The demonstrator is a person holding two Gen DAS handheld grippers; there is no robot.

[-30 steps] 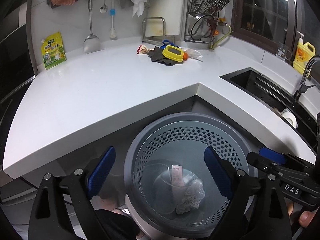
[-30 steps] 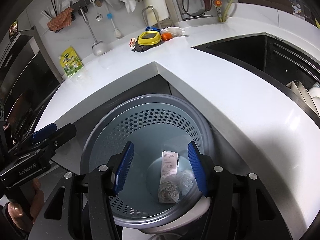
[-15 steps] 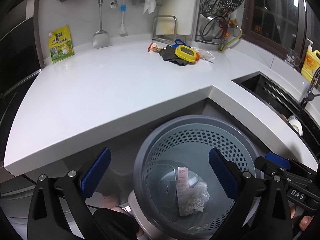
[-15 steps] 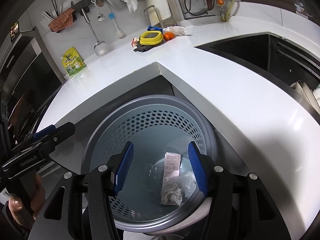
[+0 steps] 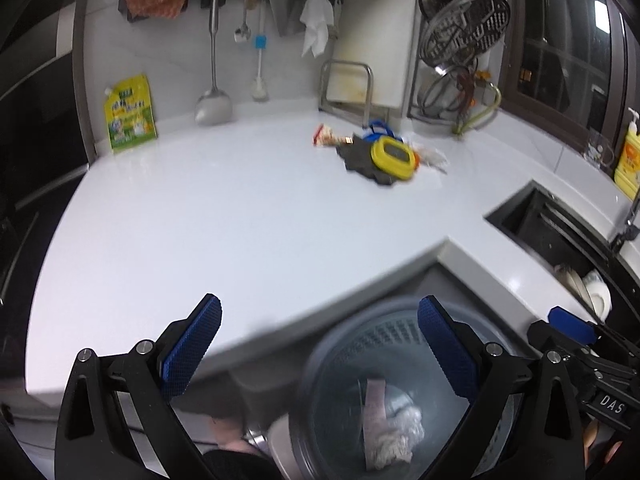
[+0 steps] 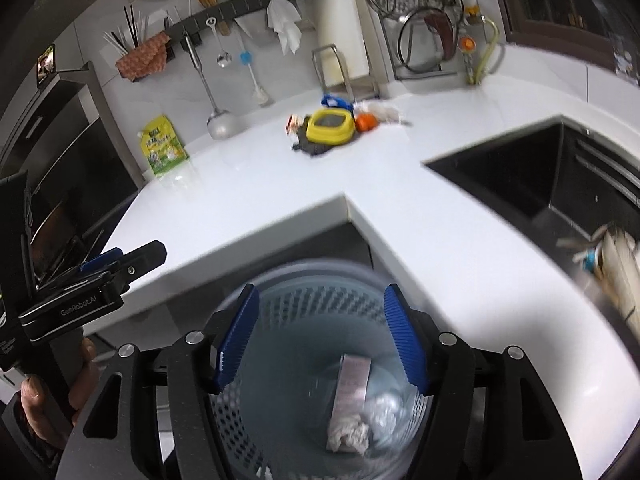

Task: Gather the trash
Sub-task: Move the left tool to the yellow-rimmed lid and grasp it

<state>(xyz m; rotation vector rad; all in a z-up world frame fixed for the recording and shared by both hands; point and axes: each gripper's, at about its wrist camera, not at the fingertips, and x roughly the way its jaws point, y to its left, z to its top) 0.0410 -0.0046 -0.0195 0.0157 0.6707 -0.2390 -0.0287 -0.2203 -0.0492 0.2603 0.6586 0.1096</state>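
Observation:
A grey perforated trash bin (image 5: 360,336) (image 6: 288,304) stands on the floor in the counter's inner corner. Inside it lie a paper receipt (image 5: 374,400) (image 6: 352,376) and crumpled white paper (image 5: 394,436) (image 6: 350,436). My left gripper (image 5: 320,344) hangs wide open above the bin's left rim and the counter edge, with nothing between its blue pads. My right gripper (image 6: 322,336) hovers over the bin's mouth, its jaws opening, empty. Far back on the white counter (image 5: 240,208) (image 6: 256,176) lies a pile with a yellow lid (image 5: 392,158) (image 6: 330,124), dark cloth (image 5: 360,156), a snack wrapper (image 5: 326,136) and an orange (image 6: 366,122).
A black sink (image 5: 560,232) (image 6: 532,176) with dishes cuts into the counter at right. A green-yellow pouch (image 5: 130,112) (image 6: 162,146) leans on the back wall under hanging utensils. A yellow bottle (image 5: 628,156) stands by the window. A person's hand (image 6: 36,392) holds the left gripper.
Both grippers rose and pulled back from the bin, which now sits lower in both views. The right jaws spread wider; the left stayed wide open. Trash lies still in the bin.

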